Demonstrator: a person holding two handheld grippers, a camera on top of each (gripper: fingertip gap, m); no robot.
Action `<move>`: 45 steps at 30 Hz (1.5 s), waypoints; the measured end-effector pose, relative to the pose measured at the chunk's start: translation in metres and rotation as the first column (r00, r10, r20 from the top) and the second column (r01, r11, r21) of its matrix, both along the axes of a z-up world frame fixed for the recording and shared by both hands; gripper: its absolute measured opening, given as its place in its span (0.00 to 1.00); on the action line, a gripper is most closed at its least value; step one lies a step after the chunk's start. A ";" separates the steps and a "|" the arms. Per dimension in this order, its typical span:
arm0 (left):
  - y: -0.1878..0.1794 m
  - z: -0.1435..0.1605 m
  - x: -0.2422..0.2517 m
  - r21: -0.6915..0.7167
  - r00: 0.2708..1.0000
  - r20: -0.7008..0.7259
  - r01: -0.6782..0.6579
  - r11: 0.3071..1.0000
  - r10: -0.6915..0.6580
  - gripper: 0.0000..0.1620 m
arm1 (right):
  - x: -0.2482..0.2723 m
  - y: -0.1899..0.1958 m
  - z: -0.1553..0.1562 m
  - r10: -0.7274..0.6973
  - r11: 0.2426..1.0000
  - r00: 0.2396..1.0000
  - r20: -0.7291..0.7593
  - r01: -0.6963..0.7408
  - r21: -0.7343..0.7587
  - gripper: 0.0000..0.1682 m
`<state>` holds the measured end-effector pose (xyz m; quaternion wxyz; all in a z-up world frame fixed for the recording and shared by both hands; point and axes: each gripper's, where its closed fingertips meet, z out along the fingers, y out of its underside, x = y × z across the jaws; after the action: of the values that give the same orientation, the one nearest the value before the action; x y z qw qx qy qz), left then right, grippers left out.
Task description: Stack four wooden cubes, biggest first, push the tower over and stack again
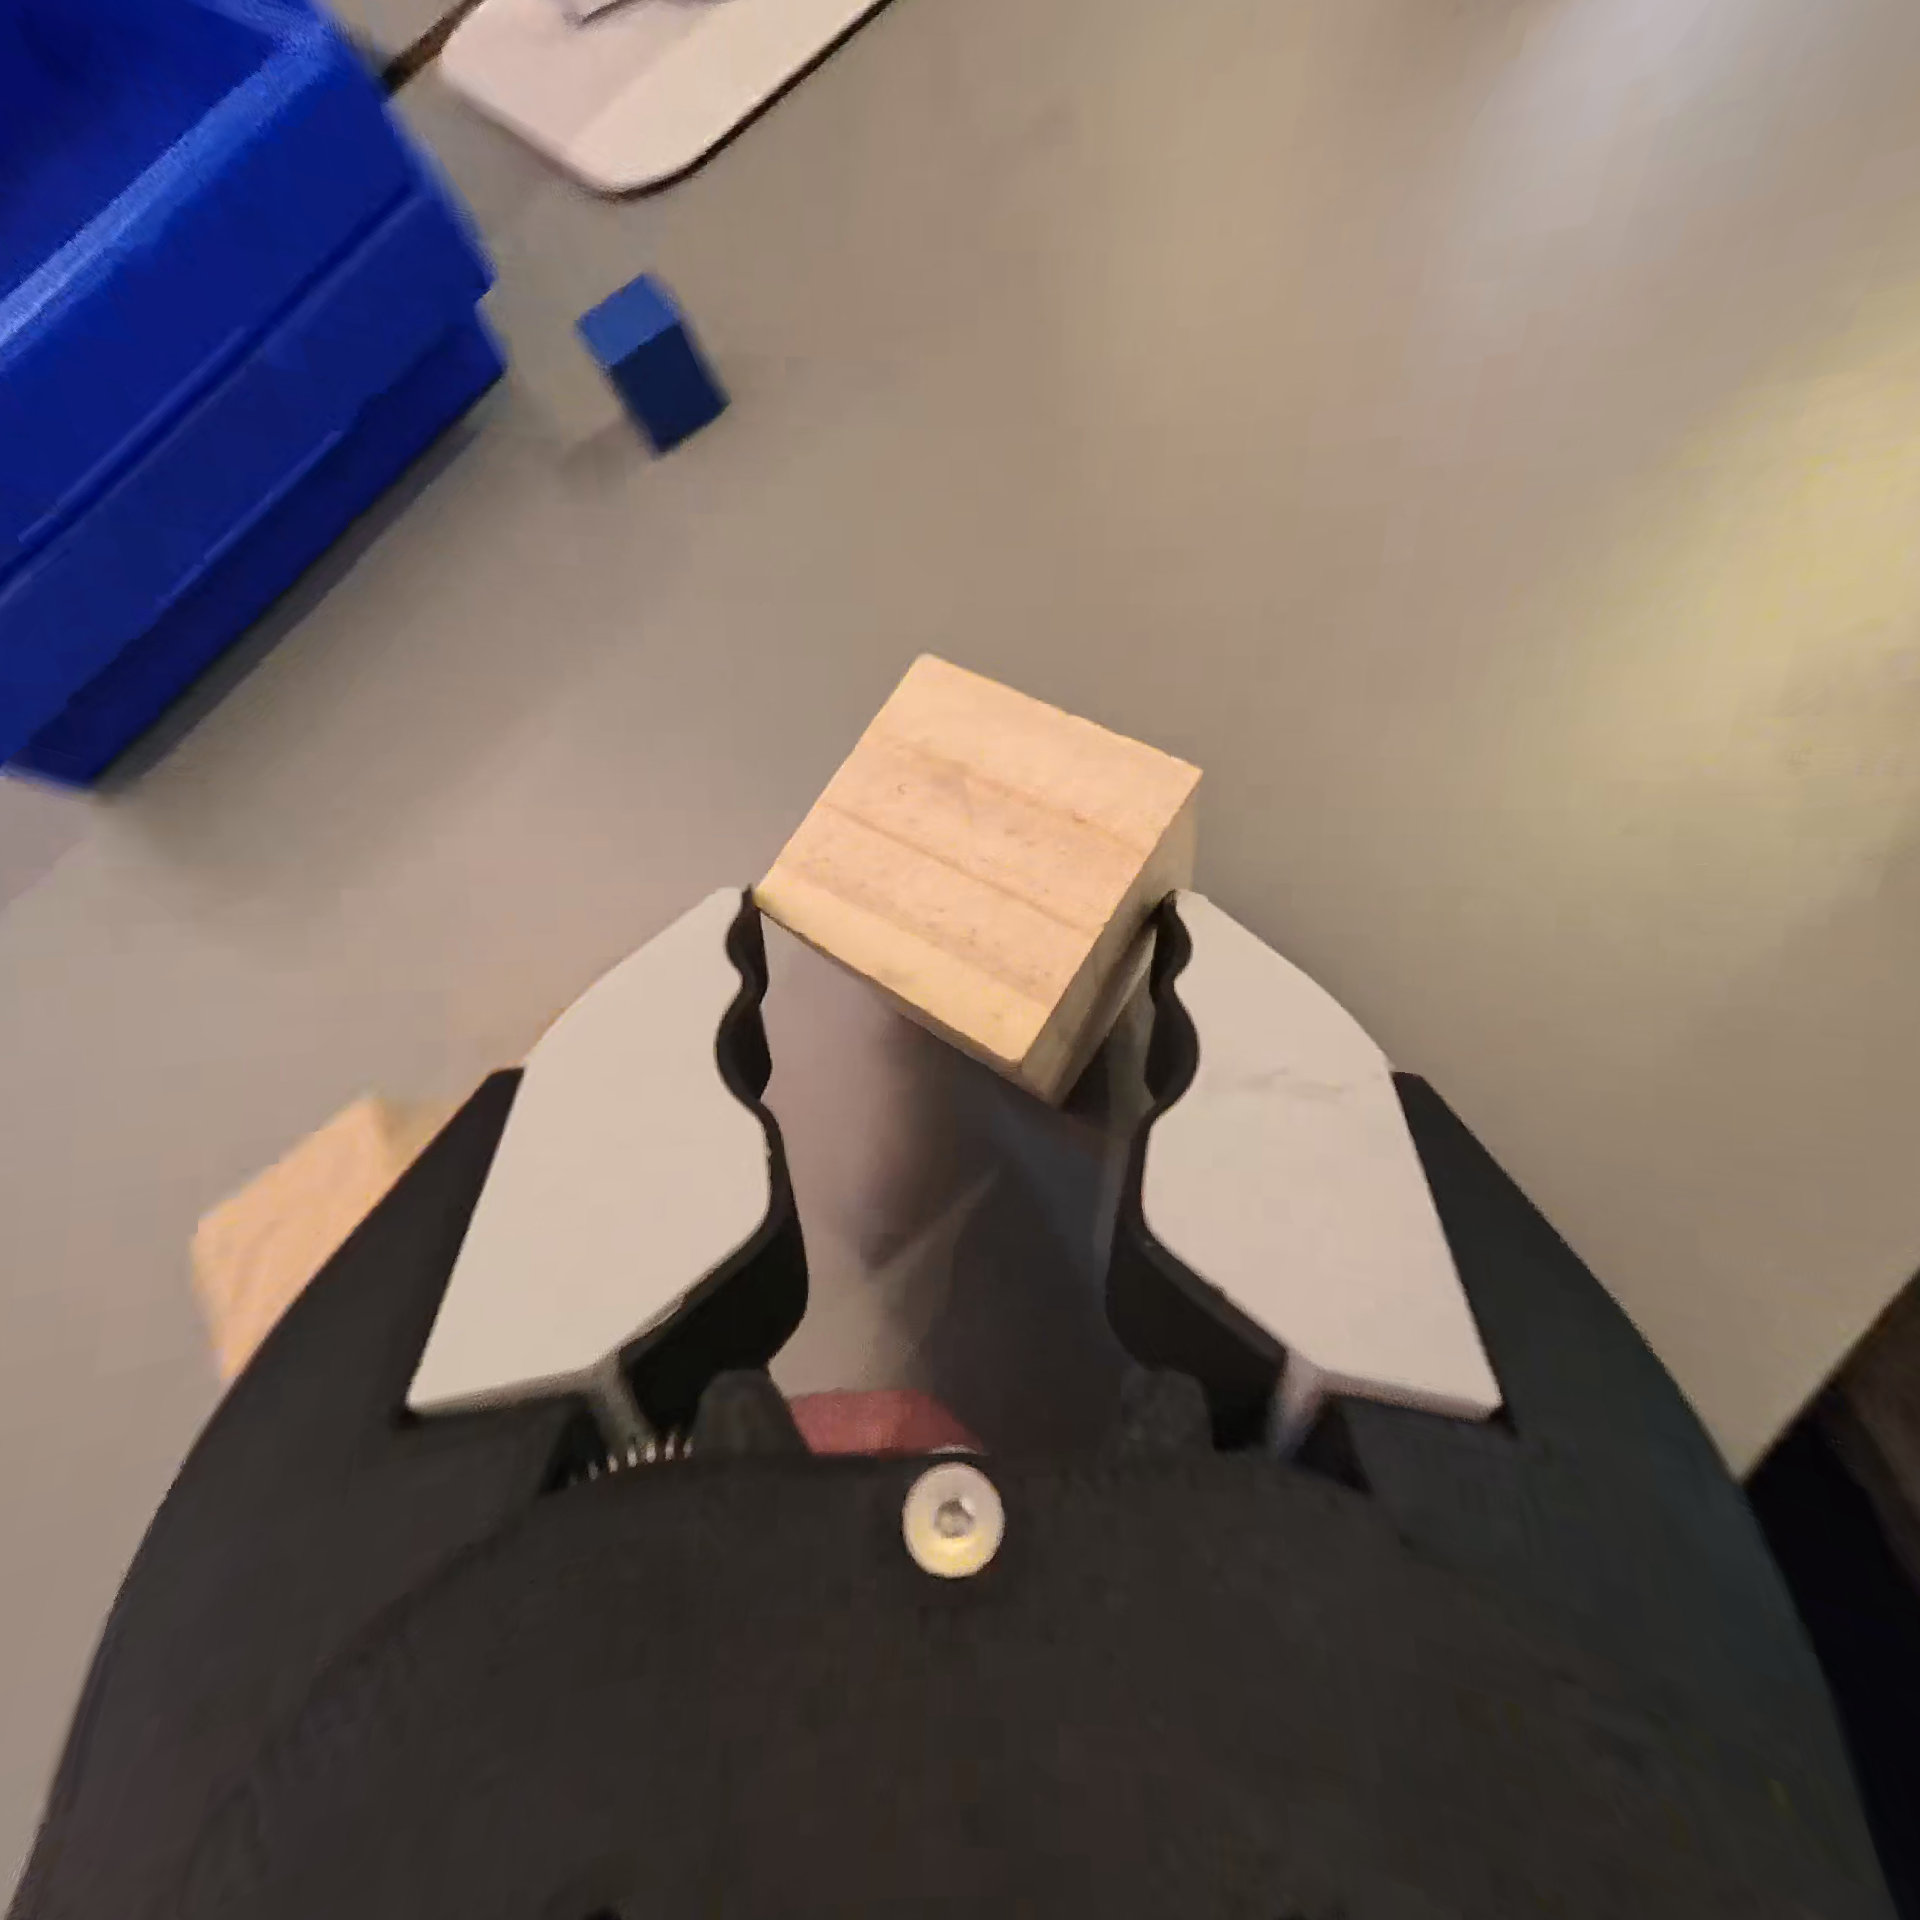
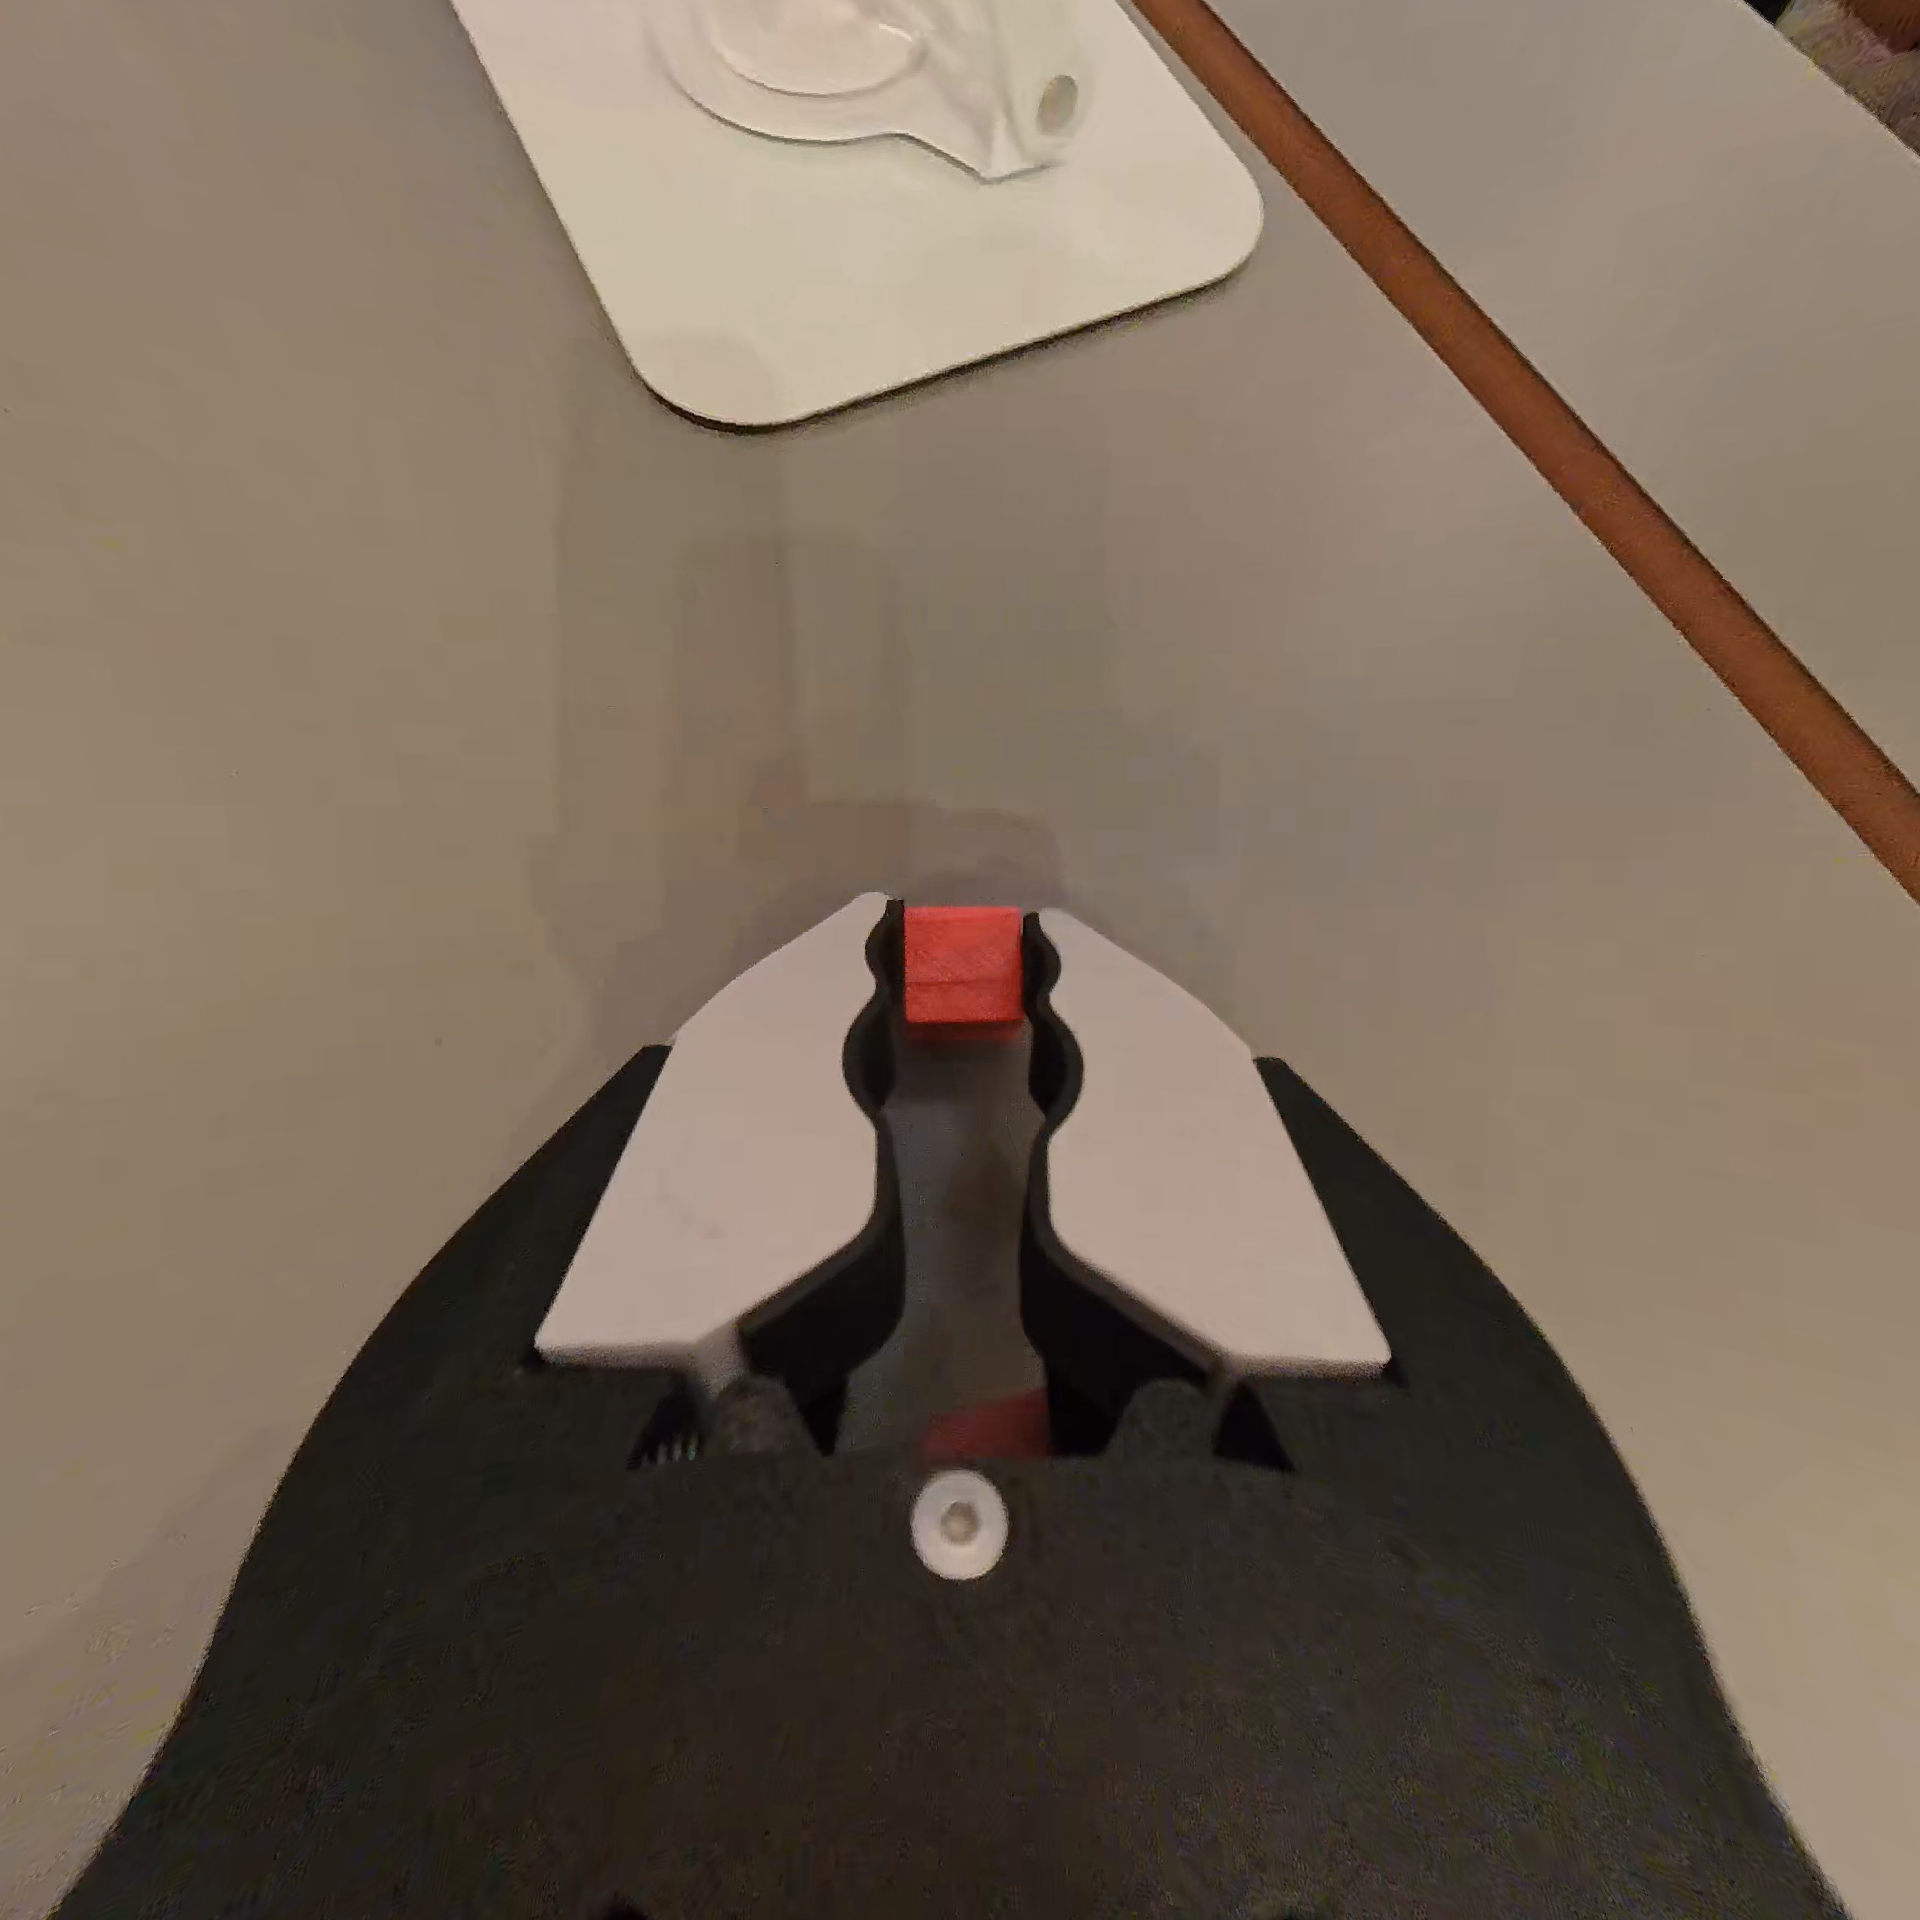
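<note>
My left gripper [image 1: 961, 906] is shut on a pale wooden cube [image 1: 977, 868], held at its tips and turned at an angle above the grey table [image 1: 1247, 468]. A bigger pale wooden cube [image 1: 296, 1226] lies low on the left, partly hidden behind the gripper body. A small blue cube [image 1: 652, 361] stands on the table farther off at the left. My right gripper [image 2: 960, 914] is shut on a small red cube [image 2: 958, 970] between its tips, just above the table [image 2: 312, 623].
A blue plastic bin [image 1: 197, 384] stands at the far left. A white mat [image 2: 883, 239] carries a clear plastic object [image 2: 883, 83] at the far side; it also shows in the left wrist view [image 1: 644, 94]. A brown strip [image 2: 1538, 436] runs diagonally at the right. The table edge [image 1: 1787, 1382] drops off at the lower right.
</note>
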<state>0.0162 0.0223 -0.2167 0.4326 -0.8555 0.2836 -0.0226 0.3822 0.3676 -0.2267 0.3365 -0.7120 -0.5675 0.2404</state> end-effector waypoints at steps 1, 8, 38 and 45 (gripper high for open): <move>0.012 0.000 0.014 0.004 1.000 0.004 0.026 1.000 -0.026 0.44 | -0.009 -0.011 0.001 0.029 1.000 1.000 -0.011 -0.029 -0.009 0.13; 0.098 0.000 0.111 0.000 0.984 -0.020 0.179 0.984 -0.179 0.43 | -0.080 -0.100 0.016 0.269 0.962 0.962 -0.054 -0.271 -0.033 0.13; 0.033 -0.010 -0.111 -0.093 0.923 -0.026 -0.385 0.918 0.384 0.29 | -0.113 -0.160 0.000 0.445 0.886 0.894 -0.049 -0.448 -0.123 0.16; 0.092 0.052 0.073 0.031 0.979 0.053 0.193 0.981 -0.195 0.29 | -0.112 -0.161 0.003 0.451 0.879 0.890 -0.070 -0.456 -0.138 0.16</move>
<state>0.0896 0.1144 -0.1648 0.4469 -0.8173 0.3538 -0.0848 0.2699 0.2069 -0.2242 0.2262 -0.5784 -0.6924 0.3672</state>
